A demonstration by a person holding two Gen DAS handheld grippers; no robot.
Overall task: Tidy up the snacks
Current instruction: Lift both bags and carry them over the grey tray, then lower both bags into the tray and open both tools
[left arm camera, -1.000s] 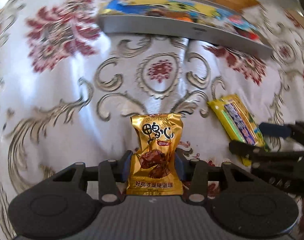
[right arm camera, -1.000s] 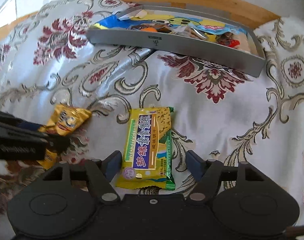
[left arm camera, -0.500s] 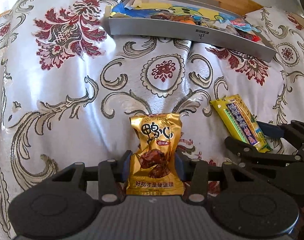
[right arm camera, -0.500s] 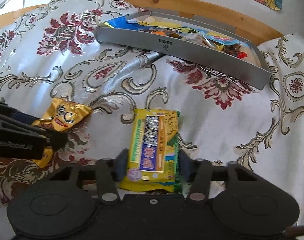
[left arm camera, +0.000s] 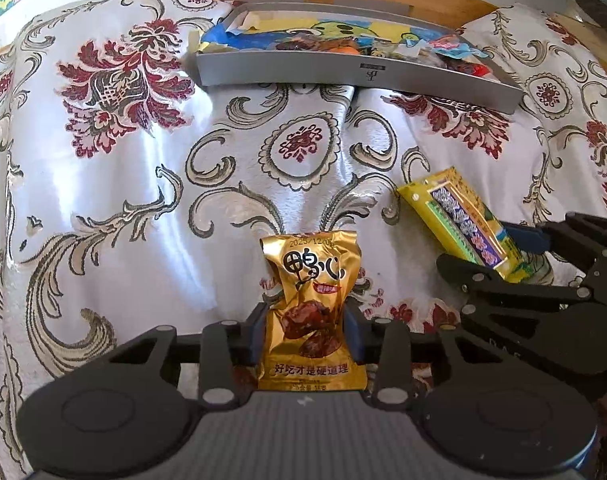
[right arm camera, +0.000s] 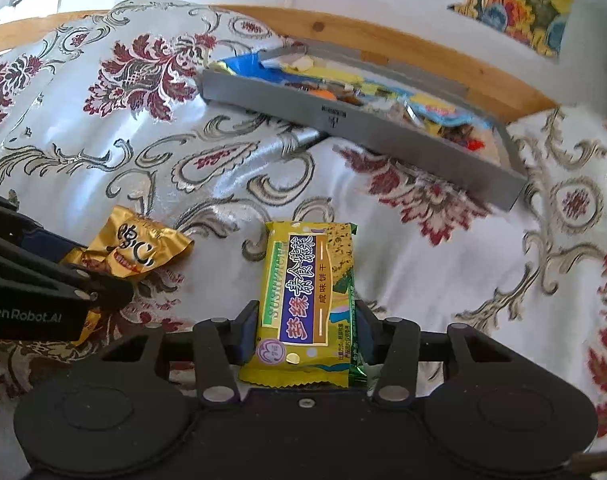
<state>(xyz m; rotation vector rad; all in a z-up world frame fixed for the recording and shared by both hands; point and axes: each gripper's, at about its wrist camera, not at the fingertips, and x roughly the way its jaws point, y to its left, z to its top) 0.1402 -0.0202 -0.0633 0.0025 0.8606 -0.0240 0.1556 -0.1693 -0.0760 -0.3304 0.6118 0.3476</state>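
The left gripper [left arm camera: 306,334] has its fingers clamped on the lower half of the gold snack pouch [left arm camera: 311,308], which stands upright between the blue pads. The right gripper [right arm camera: 306,330] likewise holds the yellow biscuit pack [right arm camera: 309,300] by its near end; a second ago those fingers stood wide around the pack, and they have since narrowed onto it. Both views have also pulled back from the floral bedspread [left arm camera: 103,208]: more of the cloth, the wooden headboard [right arm camera: 383,44] and the wall posters now show, which indicates both packets have been raised off the bed. From the left gripper the biscuit pack sits at 3 o'clock, near but apart from the pouch. The grey tray [left arm camera: 359,74], already carrying assorted packets, lies at 12 o'clock, well apart from both grippers. Judgement: the pick step is complete on both sides, and transport forward to the tray is the step remaining.
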